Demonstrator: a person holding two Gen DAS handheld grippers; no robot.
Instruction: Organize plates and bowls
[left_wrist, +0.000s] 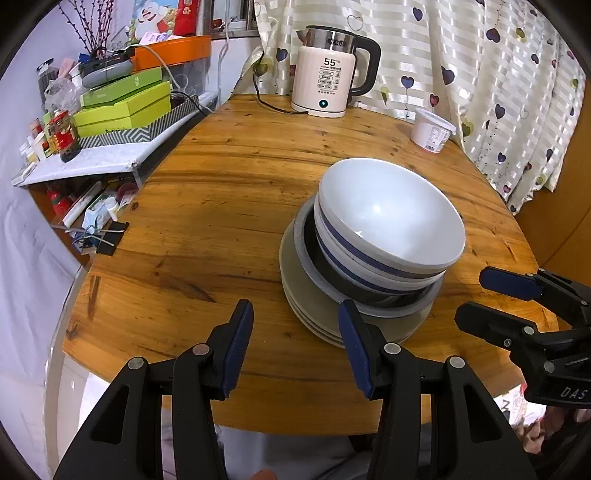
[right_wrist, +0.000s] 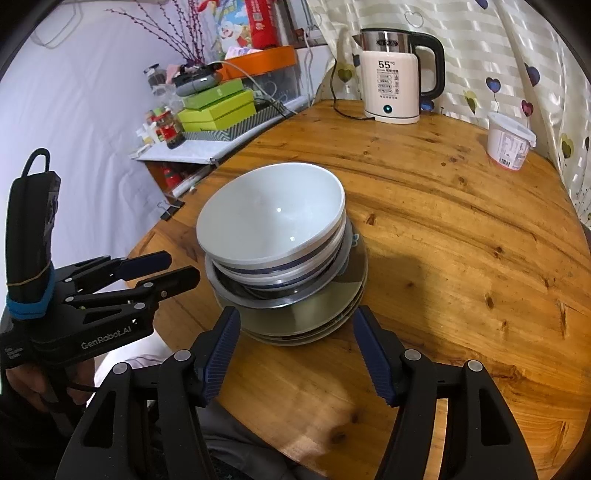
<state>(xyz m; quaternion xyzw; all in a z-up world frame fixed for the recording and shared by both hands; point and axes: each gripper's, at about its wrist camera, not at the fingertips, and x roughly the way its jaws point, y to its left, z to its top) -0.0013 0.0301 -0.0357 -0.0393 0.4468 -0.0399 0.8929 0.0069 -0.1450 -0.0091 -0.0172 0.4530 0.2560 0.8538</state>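
One stack stands on the round wooden table (left_wrist: 229, 192). A white bowl (left_wrist: 391, 218) sits on top of blue-striped bowls (left_wrist: 354, 258), inside a metal dish (left_wrist: 373, 301), on several greenish plates (left_wrist: 314, 314). The stack also shows in the right wrist view: white bowl (right_wrist: 269, 214), plates (right_wrist: 306, 321). My left gripper (left_wrist: 295, 314) is open and empty, just in front of the stack's left side. My right gripper (right_wrist: 295, 321) is open and empty, its jaws on either side of the plates' near edge, apart from them. The right gripper (left_wrist: 491, 295) also shows in the left wrist view.
A cream electric kettle (left_wrist: 325, 81) with its cord stands at the table's far edge. A white tub (left_wrist: 432, 129) stands far right by the heart-patterned curtain (left_wrist: 498, 92). A cluttered shelf with green boxes (left_wrist: 122, 107) lies left. The table's near edge is close below the grippers.
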